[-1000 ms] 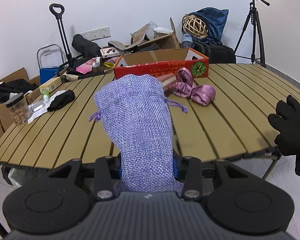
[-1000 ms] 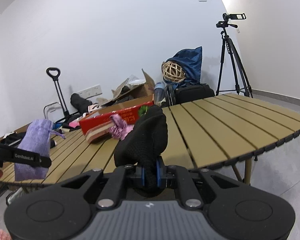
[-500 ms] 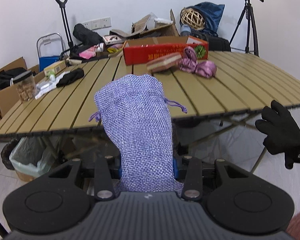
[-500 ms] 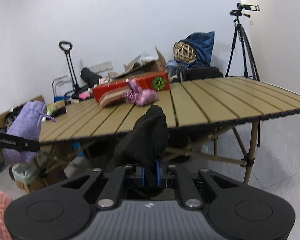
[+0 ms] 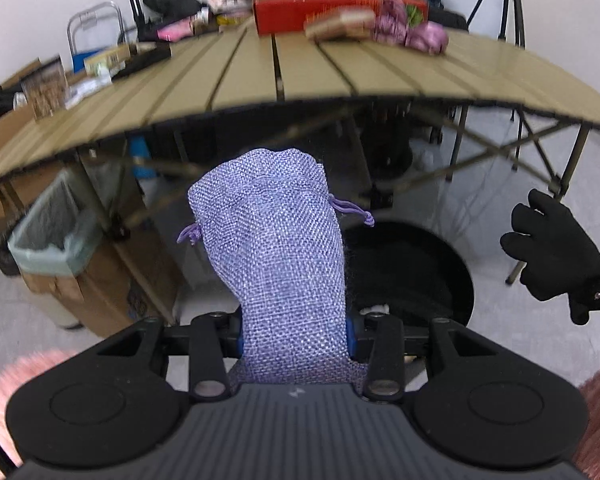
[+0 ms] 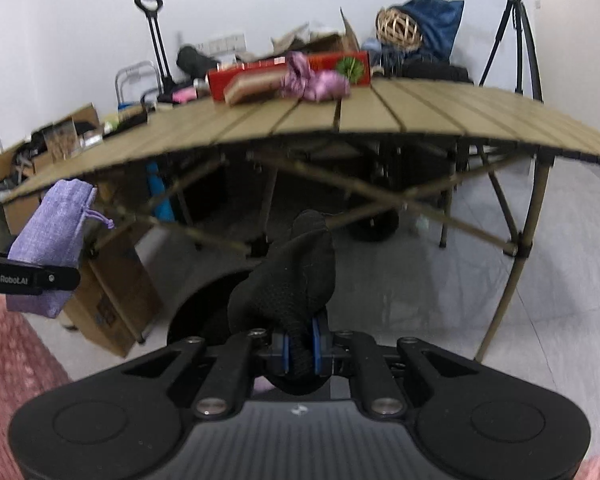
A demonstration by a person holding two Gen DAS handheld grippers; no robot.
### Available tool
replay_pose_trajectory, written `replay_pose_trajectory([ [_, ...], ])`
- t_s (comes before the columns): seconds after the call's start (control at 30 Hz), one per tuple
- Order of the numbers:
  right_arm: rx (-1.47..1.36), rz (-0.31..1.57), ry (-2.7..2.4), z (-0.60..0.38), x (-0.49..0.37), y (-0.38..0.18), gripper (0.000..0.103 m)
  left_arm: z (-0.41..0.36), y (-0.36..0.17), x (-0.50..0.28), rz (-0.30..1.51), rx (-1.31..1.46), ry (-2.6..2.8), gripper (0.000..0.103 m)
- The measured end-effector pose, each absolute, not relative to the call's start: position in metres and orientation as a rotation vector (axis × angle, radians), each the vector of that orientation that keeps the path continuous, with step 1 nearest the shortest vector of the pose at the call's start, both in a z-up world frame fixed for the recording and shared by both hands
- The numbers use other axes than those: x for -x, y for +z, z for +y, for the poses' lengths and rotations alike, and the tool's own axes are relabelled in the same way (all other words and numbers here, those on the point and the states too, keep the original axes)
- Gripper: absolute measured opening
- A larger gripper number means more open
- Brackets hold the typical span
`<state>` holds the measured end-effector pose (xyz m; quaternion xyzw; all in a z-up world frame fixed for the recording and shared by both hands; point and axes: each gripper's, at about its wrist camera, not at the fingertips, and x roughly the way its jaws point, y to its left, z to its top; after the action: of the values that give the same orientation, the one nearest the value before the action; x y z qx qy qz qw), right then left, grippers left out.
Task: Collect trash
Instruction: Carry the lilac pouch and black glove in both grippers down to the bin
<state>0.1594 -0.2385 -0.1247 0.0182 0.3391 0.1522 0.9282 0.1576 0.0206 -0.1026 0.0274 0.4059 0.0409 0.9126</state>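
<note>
Left gripper (image 5: 295,338) fingers clamped on the lower part of a purple burlap drawstring pouch (image 5: 276,248); pouch stands up from between the fingers, drawstring ends hanging off both sides near its neck. Right gripper (image 6: 300,350) fingers nearly together, pinching a black knit glove (image 6: 290,280); glove bulges up and forward from the blue pads (image 6: 316,344).

Both grippers are off the worktop (image 5: 300,76), out past its near edge and pointed downward. Beyond and below the left fingers, partly hidden by the pouch, a round black bin (image 5: 412,268) on the floor; its opening is dark, contents can't be made out. In the right wrist view the same bin shows only as a dark curved edge just left of and below the glove. In the left wrist view the glove appears well to the right of the pouch; in the right wrist view the pouch appears far left of the glove with the left gripper's arm across it.

Left of the left fingers, under the worktop: cardboard box (image 5: 100,280) with a pale green bag-lined bin (image 5: 48,232). Far beyond the fingers on the worktop: red box (image 5: 296,14), pink satin pouches (image 5: 416,34), brown flat packet (image 5: 340,26), clear jar (image 5: 44,88) at the left end. Tripod (image 6: 516,32) at the back right. Frames somewhat blurred.
</note>
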Motion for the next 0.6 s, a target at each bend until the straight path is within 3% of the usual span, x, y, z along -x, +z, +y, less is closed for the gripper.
replay_pose_trajectory([
  [0.6,0.038,0.894,0.22,-0.226,-0.173,-0.158,0.01,0.038,-0.154,-0.181,0.989,0.004,0.099,0.041],
])
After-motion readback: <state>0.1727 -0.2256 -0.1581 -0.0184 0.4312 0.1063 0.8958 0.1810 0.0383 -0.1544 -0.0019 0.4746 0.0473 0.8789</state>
